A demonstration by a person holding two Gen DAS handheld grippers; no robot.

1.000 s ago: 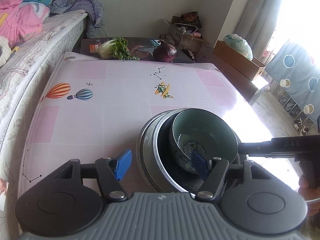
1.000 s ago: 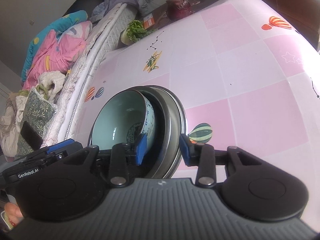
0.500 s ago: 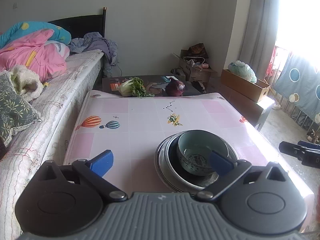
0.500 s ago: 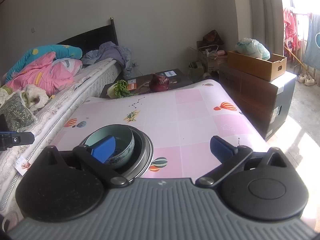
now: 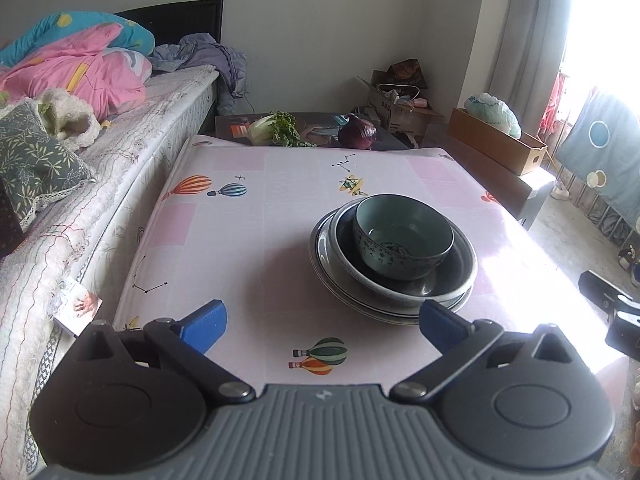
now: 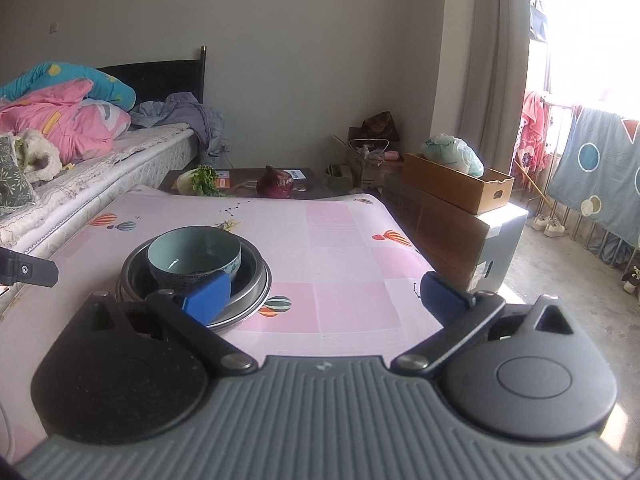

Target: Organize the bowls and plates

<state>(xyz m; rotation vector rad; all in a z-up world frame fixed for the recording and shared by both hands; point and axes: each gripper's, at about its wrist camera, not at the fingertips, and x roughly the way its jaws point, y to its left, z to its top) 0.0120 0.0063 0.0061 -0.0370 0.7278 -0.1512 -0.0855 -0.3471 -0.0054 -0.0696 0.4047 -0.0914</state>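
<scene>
Cabbage (image 5: 269, 130), onion (image 5: 357, 135) behind stacked bowl (image 5: 404, 236)

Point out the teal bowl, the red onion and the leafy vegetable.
teal bowl (image 5: 404, 232): left wrist view, inner wall.
red onion (image 5: 357, 133): left wrist view, skin's middle.
leafy vegetable (image 5: 276, 131): left wrist view, where stalk meets leaves.

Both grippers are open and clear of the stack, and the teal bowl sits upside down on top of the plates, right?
Not quite: the teal bowl sits upright, its hollow facing up, as the left wrist view shows. The rest holds: left gripper and right gripper are open and clear of the plates.
</scene>
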